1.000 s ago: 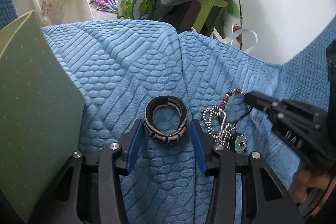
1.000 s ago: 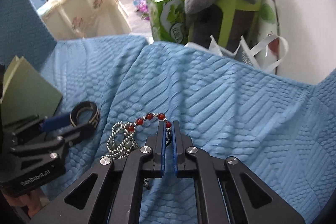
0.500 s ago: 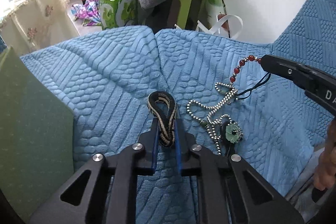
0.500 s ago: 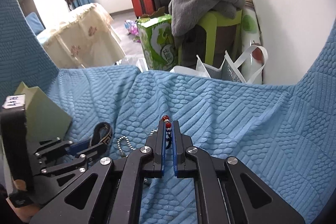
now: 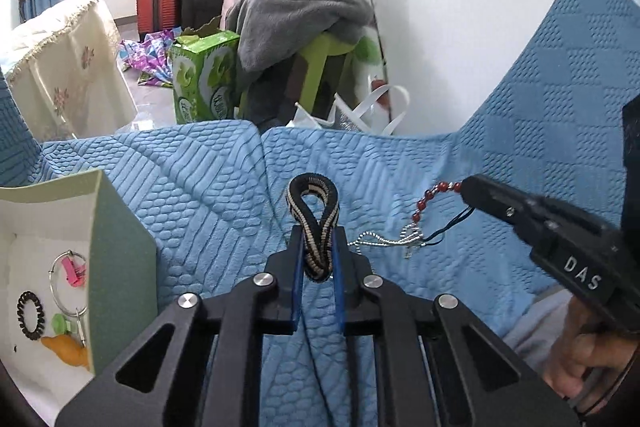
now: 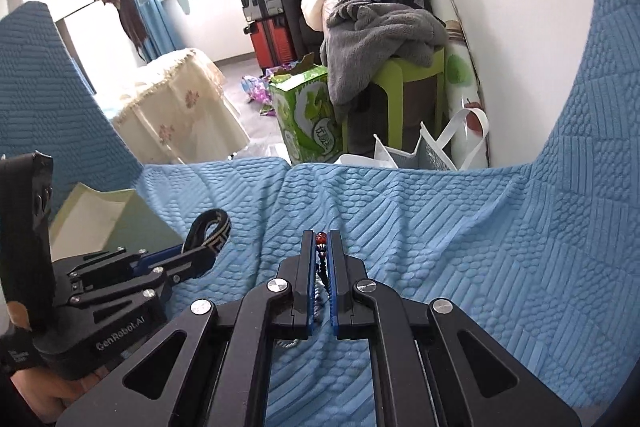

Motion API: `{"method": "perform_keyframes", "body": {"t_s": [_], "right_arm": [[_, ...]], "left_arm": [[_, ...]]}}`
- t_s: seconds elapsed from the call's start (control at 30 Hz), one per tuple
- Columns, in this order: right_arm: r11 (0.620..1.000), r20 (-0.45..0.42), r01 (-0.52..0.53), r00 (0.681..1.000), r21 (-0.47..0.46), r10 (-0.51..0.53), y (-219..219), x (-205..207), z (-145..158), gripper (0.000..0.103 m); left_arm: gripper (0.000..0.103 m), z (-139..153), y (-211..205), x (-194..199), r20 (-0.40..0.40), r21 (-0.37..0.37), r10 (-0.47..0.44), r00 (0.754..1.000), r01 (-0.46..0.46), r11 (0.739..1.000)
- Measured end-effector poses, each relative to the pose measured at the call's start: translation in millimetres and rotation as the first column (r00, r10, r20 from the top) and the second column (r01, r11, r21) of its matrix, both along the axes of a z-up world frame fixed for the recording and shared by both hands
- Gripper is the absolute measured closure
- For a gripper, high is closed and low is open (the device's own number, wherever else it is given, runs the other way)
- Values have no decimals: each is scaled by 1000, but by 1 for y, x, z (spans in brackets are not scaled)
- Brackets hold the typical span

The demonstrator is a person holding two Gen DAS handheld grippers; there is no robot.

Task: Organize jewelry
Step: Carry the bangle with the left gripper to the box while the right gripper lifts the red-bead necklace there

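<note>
Your left hand-held gripper (image 5: 316, 269) is closed on the woven bracelet (image 5: 314, 223), squashed narrow above the blue sofa cover (image 5: 192, 195): soft and light, so hold mid-band. Your right hand-held gripper (image 6: 321, 259) pinches the red bead strand (image 5: 430, 195); its silver chain (image 5: 384, 239) trails limp and may snag.

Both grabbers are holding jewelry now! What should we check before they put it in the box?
1. Left gripper shut on the striped woven bracelet: ok, the band is squeezed flat between the fingers.
2. Right gripper shut on the red bead bracelet: ok.
3. Silver ball chain free of the bead bracelet: not ok, it hangs tangled with it and trails on the blue cover.
4. Green box open: ok, a hair tie and a key ring already lie inside.
5. Room in the box for both pieces: cannot tell, part of it is out of view.
</note>
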State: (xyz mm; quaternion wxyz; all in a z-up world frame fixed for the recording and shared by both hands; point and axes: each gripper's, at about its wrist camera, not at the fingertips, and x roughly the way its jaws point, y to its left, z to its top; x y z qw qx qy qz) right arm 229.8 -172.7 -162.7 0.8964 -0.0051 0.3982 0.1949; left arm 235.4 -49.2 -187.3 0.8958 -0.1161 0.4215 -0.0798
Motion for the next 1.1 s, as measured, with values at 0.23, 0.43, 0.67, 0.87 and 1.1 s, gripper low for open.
{"method": "perform_keyframes", "body": {"t_s": [0.23, 0.43, 0.67, 0.87, 1.1], "right_arm": [[999, 64, 4, 998, 35, -6, 2, -18, 45, 100], [999, 140, -23, 990, 24, 20, 14, -29, 97, 100], [999, 198, -43, 980, 19, 38, 32, -38, 140, 100], [997, 212, -74, 975, 28, 67, 59, -44, 159, 100], [989, 209, -139, 970, 56, 125, 102, -52, 168, 100]], "left_arm": [[90, 39, 12, -16, 44, -56, 13, 999, -10, 998], [90, 82, 21, -23, 104, -52, 15, 995, -9, 999], [90, 123, 38, -35, 153, -39, 19, 988, -13, 999], [90, 149, 61, -41, 152, -3, 34, 988, -34, 999], [90, 162, 102, -54, 148, 20, 74, 986, -77, 997]]}}
